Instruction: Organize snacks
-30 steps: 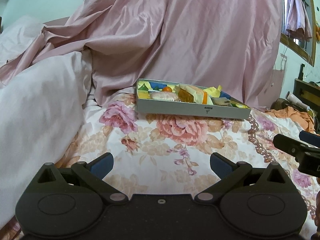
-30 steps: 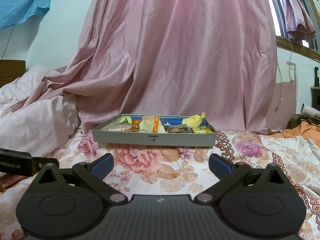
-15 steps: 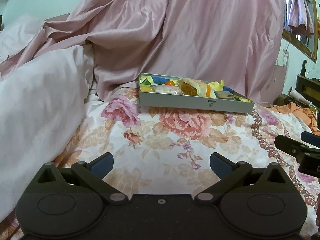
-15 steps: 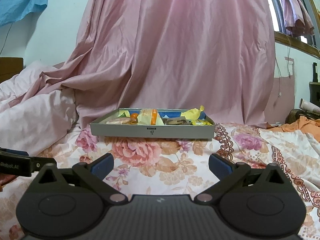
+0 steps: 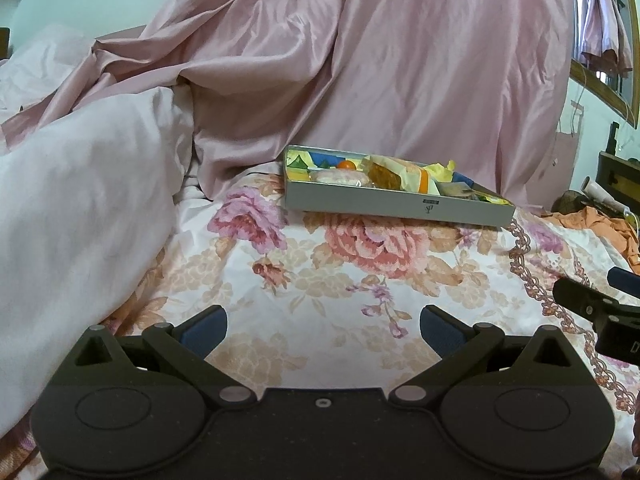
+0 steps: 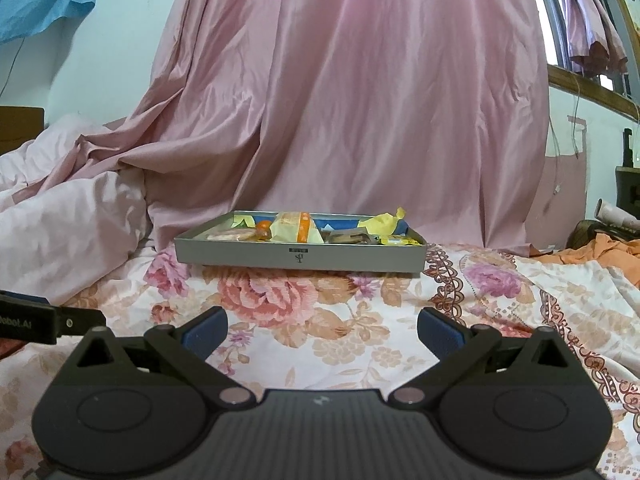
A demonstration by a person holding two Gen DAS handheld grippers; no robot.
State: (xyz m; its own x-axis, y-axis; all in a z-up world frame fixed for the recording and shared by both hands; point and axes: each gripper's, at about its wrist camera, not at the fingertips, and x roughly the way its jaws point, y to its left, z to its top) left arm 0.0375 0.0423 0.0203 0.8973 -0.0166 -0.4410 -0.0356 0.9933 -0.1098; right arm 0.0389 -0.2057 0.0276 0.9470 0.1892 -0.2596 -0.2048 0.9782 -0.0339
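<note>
Looking at both feeds, the snacks (image 6: 298, 229) are all sitting inside the shallow grey tray (image 6: 300, 258), which rests on the flowery bedspread (image 6: 340, 340) right in front of the big pink curtain (image 6: 360, 100). I can make out a round pale biscuit pack (image 5: 338, 177), a little orange ball-shaped thing (image 5: 346, 164), a yellow wrapped pack with an orange stripe and some crumpled yellow wrappers, but they look kind of jumbled together. No loose snacks on the bed that I can see. So honestly this fits either a tray waiting to be sorted, or a tray where everything's already been gathered up; I can't call it from here. As for my hands: the left gripper (image 5: 323, 326) hangs low over the bedspread, pointed at the tray from its left side, jaws spread wide with nothing between them. The right gripper (image 6: 322, 326) is in much the same pose, facing the tray's long front wall square on, also wide apart and empty. Both are well short of the tray, and each one pokes into the edge of the other's view.
</note>
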